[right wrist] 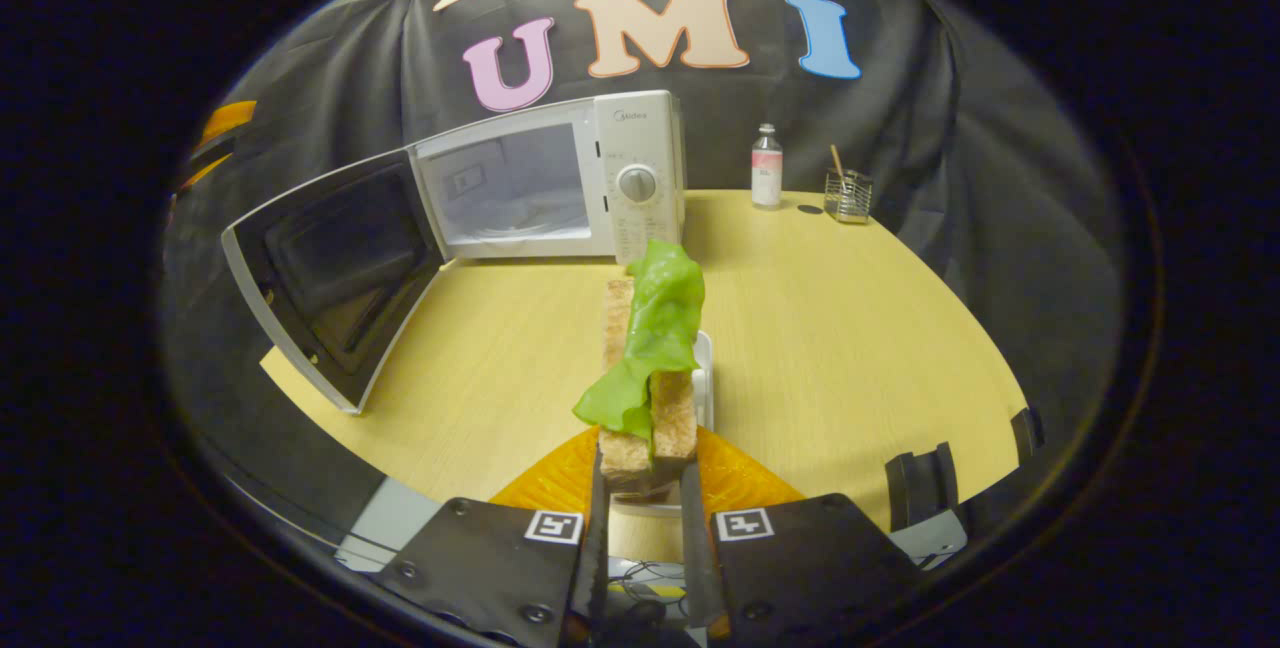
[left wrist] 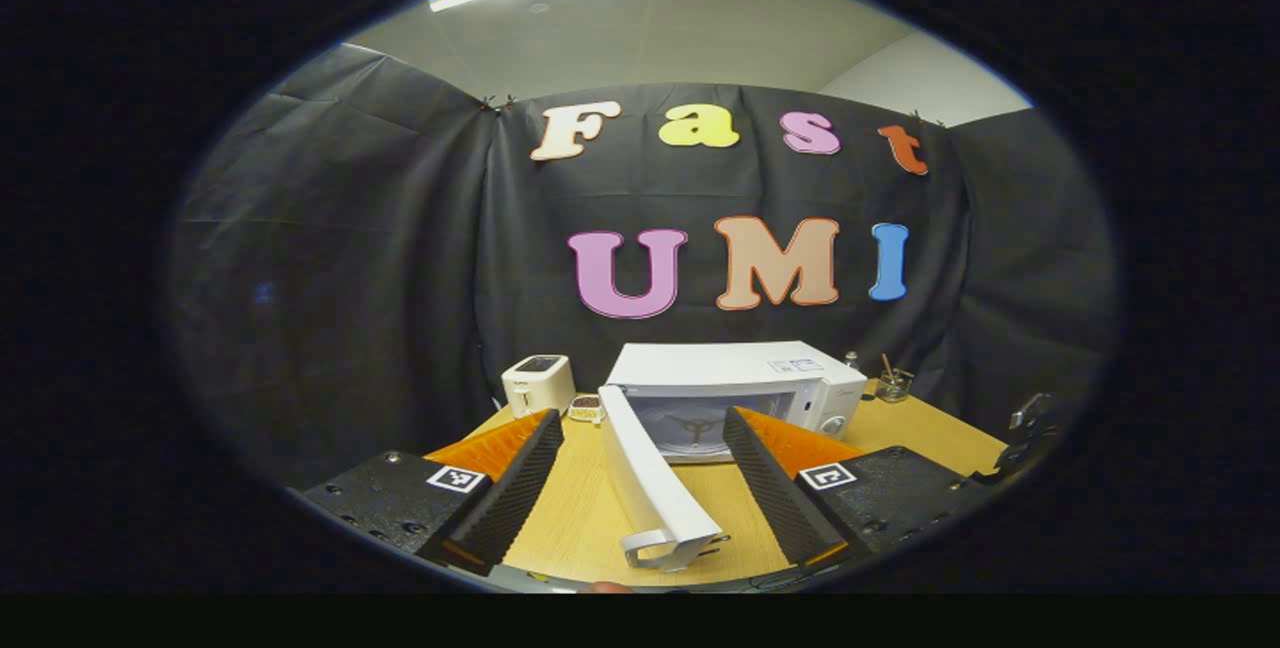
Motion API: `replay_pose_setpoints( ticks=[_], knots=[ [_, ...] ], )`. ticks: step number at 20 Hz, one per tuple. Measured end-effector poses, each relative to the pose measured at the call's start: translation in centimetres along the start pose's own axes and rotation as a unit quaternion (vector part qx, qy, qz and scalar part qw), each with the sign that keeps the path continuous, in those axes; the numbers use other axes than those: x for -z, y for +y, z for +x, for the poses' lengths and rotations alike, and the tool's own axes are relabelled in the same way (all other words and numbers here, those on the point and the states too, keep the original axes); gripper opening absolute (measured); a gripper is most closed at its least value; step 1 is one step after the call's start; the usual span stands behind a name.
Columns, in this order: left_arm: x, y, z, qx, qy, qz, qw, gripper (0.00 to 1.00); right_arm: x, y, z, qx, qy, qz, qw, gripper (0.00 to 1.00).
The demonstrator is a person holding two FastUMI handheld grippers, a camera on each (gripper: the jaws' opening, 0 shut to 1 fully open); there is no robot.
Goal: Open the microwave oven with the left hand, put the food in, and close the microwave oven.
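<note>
I am holding the sandwich (right wrist: 650, 358) clenched in the right gripper (right wrist: 640, 488), its long axis pointing ahead; the microwave (right wrist: 550, 178) cavity is lying ahead-left, door (right wrist: 330, 278) swung wide. The left gripper (left wrist: 640, 488) is hanging released, straddling the door edge without contact.

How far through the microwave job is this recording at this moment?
Done: the microwave door is swung open. In hand: the right gripper clamps the sandwich above the table; the left gripper is open beside the door. Left: placing the sandwich inside and shutting the door.
</note>
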State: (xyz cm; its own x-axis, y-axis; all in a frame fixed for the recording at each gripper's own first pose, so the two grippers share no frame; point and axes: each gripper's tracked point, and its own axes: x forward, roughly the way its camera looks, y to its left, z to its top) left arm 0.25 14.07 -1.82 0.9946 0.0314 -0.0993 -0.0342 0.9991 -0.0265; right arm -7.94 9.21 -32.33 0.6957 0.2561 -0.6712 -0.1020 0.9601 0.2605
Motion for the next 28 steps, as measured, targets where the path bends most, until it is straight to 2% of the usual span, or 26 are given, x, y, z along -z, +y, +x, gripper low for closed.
replay_pose_setpoints(
  ticks=[1, 3, 4, 5, 7, 8, 9, 10, 11, 12, 13, 14, 21, 22, 23, 26, 27, 28],
  knots=[
    [0.0, 0.0, 0.1, 0.0, 0.001, 0.002, 1.0, 0.99, -0.1, -0.2, 0.3, 0.005, -0.001, -0.005, 1.0, 0.34],
    [-0.3, -0.4, 0.4, 0.005, 0.0, 0.001, 1.0, 0.98, -0.1, 0.0, 0.2, 0.004, 0.003, -0.016, 1.0, 0.22],
    [-0.4, -0.5, 0.5, 0.009, 0.0, 0.001, 1.0, 0.99, -0.4, 0.0, 0.2, 0.002, 0.002, -0.014, 1.0, 0.29],
    [-0.4, -0.6, 0.6, 0.011, 0.0, 0.001, 1.0, 0.99, -0.6, 0.0, 0.2, 0.0, 0.002, -0.011, 1.0, 0.22],
    [-0.4, -0.8, 0.7, 0.014, 0.002, 0.002, 1.0, 0.99, -1.2, -0.1, -0.1, -0.001, -0.001, -0.007, 1.0, 0.22],
    [-0.2, -0.8, 0.8, 0.016, 0.004, 0.001, 1.0, 0.99, -1.6, -0.1, -0.1, -0.002, -0.002, -0.006, 1.0, 0.28],
    [-0.1, -0.9, 0.8, 0.018, 0.008, -0.001, 1.0, 0.98, -2.0, -0.2, -0.3, -0.004, -0.004, -0.006, 1.0, 0.28],
    [0.4, -1.0, 0.9, 0.02, 0.013, -0.002, 1.0, 0.99, -2.7, -0.2, -0.4, -0.006, -0.007, -0.007, 1.0, 0.22],
    [0.3, -1.1, 0.9, 0.022, 0.013, -0.002, 1.0, 0.98, -3.4, -0.1, -0.5, -0.009, -0.011, -0.007, 1.0, 0.22],
    [0.1, -1.3, 1.0, 0.024, 0.012, -0.001, 1.0, 0.99, -4.2, 0.1, -0.4, -0.013, -0.015, -0.009, 1.0, 0.22],
    [-0.1, -1.3, 1.1, 0.027, 0.01, 0.004, 1.0, 0.99, -5.0, 0.4, -0.5, -0.016, -0.021, -0.013, 1.0, 0.28],
    [-0.2, -1.3, 1.1, 0.028, 0.008, 0.01, 1.0, 0.99, -5.9, 0.7, -0.3, -0.02, -0.025, -0.018, 0.999, 0.28],
    [-0.6, -0.1, 2.5, 0.033, 0.008, 0.021, 0.999, 0.98, -11.7, 7.5, 3.2, -0.075, -0.04, -0.006, 0.996, 0.28],
    [-0.5, 0.1, 2.7, 0.034, 0.009, 0.018, 0.999, 1.0, -12.2, 8.8, 3.8, -0.084, -0.039, -0.005, 0.996, 0.22],
    [-0.4, 0.4, 2.9, 0.034, 0.01, 0.015, 0.999, 1.0, -12.6, 10.0, 4.5, -0.091, -0.038, -0.003, 0.995, 0.28],
    [-0.2, 1.4, 3.7, 0.029, 0.012, 0.003, 0.999, 1.0, -13.9, 13.5, 7.1, -0.111, -0.031, 0.011, 0.993, 0.28],
    [-0.1, 1.5, 3.9, 0.03, 0.013, 0.0, 0.999, 1.0, -14.3, 14.5, 8.1, -0.116, -0.029, 0.021, 0.993, 0.22],
    [0.0, 1.7, 4.1, 0.032, 0.013, -0.002, 0.999, 0.99, -14.6, 15.5, 9.0, -0.119, -0.025, 0.034, 0.992, 0.28]
  ],
)
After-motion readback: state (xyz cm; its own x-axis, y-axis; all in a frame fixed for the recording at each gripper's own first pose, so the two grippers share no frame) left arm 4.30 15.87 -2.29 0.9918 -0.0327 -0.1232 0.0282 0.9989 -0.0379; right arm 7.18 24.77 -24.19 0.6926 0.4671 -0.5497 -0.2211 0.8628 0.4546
